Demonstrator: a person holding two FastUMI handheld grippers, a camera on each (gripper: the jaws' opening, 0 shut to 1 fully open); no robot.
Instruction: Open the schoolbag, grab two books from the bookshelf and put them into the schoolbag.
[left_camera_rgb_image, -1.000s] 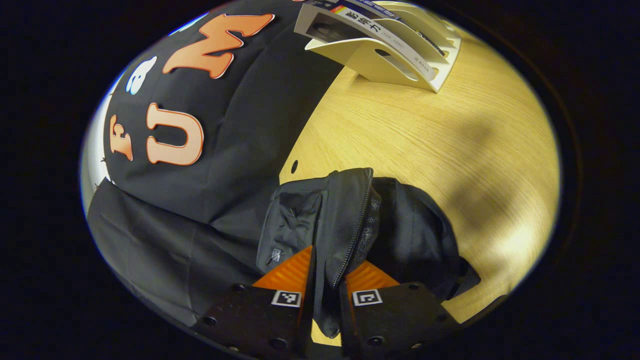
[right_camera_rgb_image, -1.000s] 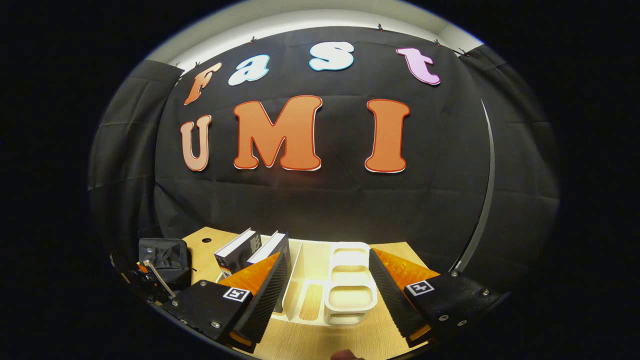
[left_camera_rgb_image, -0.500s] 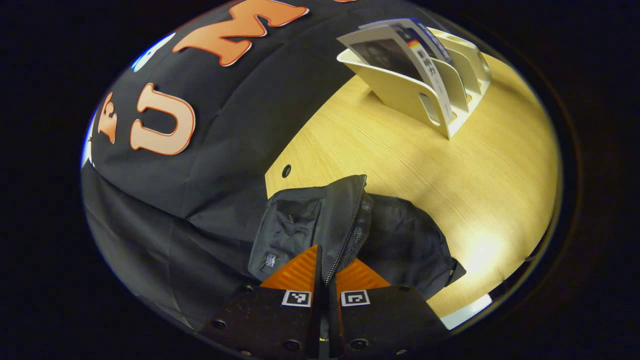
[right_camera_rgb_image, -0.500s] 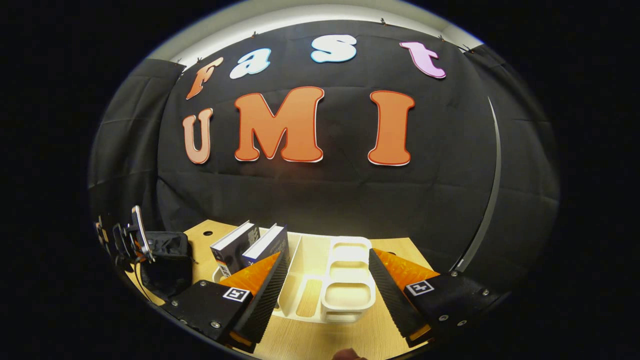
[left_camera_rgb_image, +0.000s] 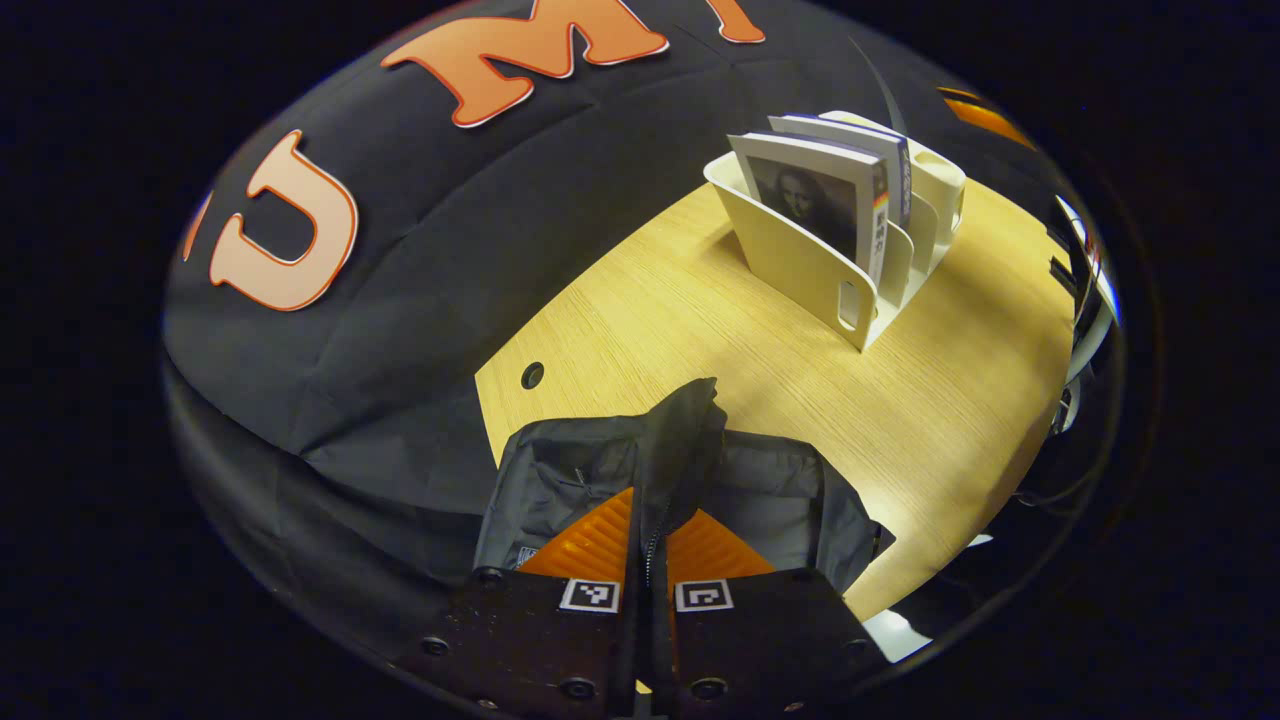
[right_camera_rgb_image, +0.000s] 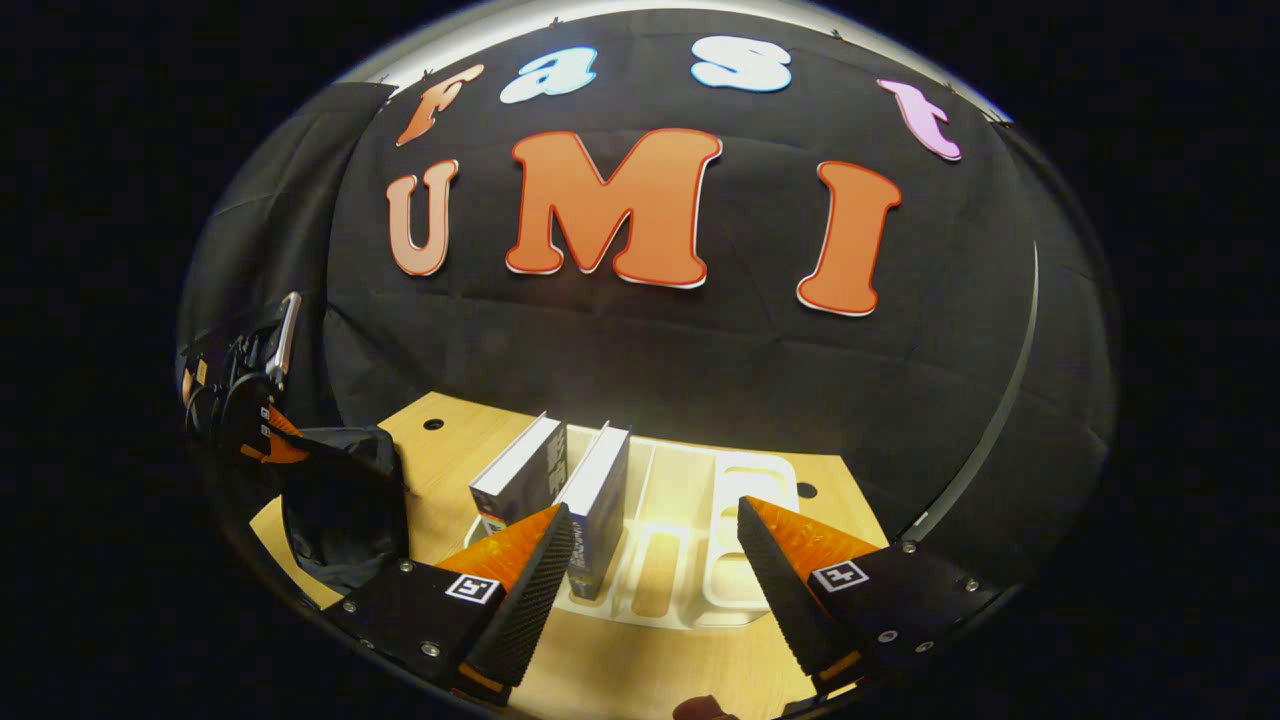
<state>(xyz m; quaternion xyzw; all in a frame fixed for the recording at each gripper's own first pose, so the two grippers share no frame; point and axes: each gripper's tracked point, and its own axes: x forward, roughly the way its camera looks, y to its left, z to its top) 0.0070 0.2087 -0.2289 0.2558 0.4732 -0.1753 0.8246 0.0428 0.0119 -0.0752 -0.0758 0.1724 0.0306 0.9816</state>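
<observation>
The black schoolbag (left_camera_rgb_image: 760, 490) is sitting at the near left corner of the wooden table (left_camera_rgb_image: 700, 320), close to the booth's dark cloth wall. The left gripper (left_camera_rgb_image: 650, 535) is pinching the bag's zippered flap (left_camera_rgb_image: 680, 440), its two fingers closed on the fabric and lifting it upright. The bookshelf (right_camera_rgb_image: 690, 530), a white slotted rack, is standing farther along the table, well apart from the bag. Two books (right_camera_rgb_image: 560, 485) are leaning upright in its left slots. The right gripper (right_camera_rgb_image: 655, 540) is hovering just before the rack, fingers spread wide and holding nothing.
</observation>
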